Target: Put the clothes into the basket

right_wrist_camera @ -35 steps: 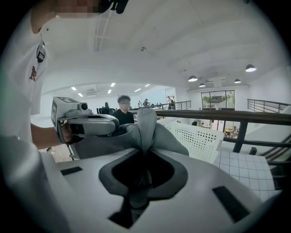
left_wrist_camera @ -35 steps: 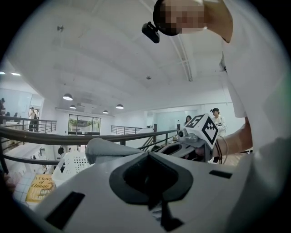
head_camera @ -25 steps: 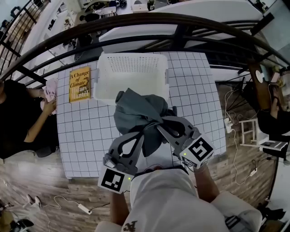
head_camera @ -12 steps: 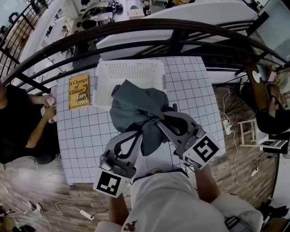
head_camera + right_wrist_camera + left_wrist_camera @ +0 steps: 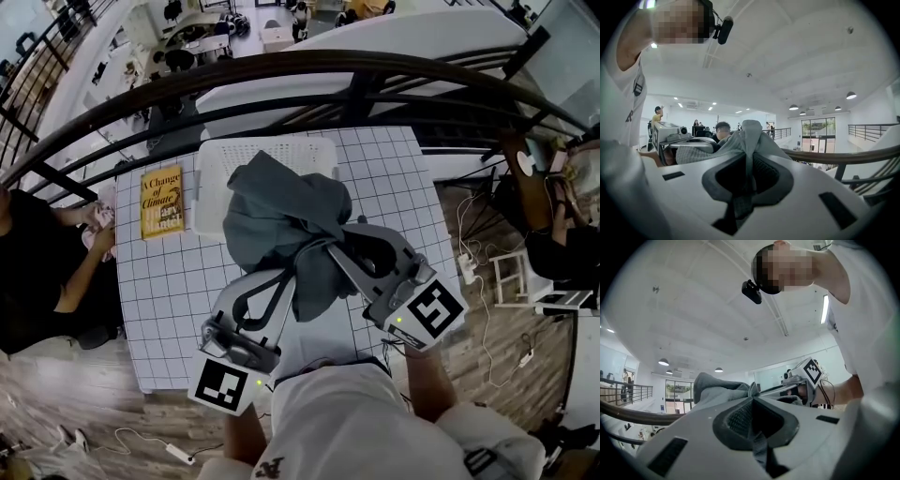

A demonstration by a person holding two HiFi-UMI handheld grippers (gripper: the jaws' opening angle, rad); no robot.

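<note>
A grey garment [image 5: 286, 220] hangs bunched in the air above the near rim of the white basket [image 5: 265, 153], hiding most of it. My left gripper [image 5: 302, 265] is shut on a fold of the cloth from the lower left, and my right gripper [image 5: 326, 249] is shut on it from the lower right. In the left gripper view grey fabric [image 5: 723, 389] runs out between the pads, with the right gripper's marker cube behind it. The right gripper view shows the same cloth [image 5: 747, 138] pinched between the pads and rising in a peak.
A yellow book [image 5: 162, 201] lies on the gridded table [image 5: 169, 300] left of the basket. A seated person [image 5: 37, 258] is at the table's left edge. A dark curved railing [image 5: 309, 70] runs behind the table. Chairs and cables are on the floor at the right.
Both grippers have lifted the grey garment higher and further over the basket, so it now covers more of the basket's near side.
</note>
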